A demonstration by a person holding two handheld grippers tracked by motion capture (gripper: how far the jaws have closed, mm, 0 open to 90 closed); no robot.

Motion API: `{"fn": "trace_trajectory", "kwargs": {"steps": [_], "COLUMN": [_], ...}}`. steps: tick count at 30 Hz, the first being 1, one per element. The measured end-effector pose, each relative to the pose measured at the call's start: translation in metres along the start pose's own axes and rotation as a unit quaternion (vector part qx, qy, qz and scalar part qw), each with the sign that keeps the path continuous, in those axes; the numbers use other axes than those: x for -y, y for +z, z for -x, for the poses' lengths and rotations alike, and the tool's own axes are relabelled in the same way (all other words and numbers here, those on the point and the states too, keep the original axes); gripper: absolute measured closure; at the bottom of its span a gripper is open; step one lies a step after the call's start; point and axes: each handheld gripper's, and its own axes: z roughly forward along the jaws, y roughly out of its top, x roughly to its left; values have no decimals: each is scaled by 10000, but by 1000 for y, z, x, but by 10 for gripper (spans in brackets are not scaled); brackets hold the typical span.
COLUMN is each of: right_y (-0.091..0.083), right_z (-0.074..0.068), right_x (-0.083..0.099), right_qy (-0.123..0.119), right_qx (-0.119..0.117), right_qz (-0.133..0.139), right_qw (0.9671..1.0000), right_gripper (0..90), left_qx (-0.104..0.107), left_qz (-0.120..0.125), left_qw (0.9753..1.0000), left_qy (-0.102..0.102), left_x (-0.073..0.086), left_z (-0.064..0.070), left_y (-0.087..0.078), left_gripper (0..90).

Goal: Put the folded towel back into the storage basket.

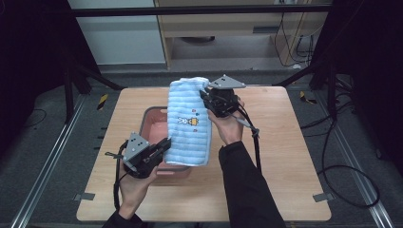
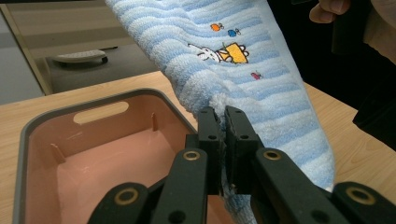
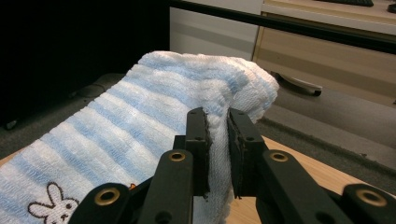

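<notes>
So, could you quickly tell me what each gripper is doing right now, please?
Left gripper: shut on the towel.
Right gripper: shut on the towel.

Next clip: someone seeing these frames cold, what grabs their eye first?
The blue-and-white striped towel with its small rabbit embroidery, held stretched above the middle of the table. The left claw pinches its near edge and the right claw grips its far end. Under it sits an empty pink bin on the wooden table.
</notes>
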Motion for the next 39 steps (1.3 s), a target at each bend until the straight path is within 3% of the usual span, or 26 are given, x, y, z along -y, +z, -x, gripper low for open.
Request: {"fn": "trace_trajectory", "kwargs": {"steps": [10, 39], "right_y": [22, 67], "right_z": [-8, -28], "right_x": [1, 5], "right_qy": [53, 59], "right_qx": [-111, -309], "right_qz": [-45, -187], "right_qw": [9999, 9993], "right_gripper": [799, 799], "left_qx": [-159, -473], "left_qz": [-56, -159], "left_qw": [9998, 9984], "left_qy": [-80, -253], "left_x": [5, 15], "left_z": [-18, -49], "left_y": [-2, -3], "left_gripper": [857, 857]}}
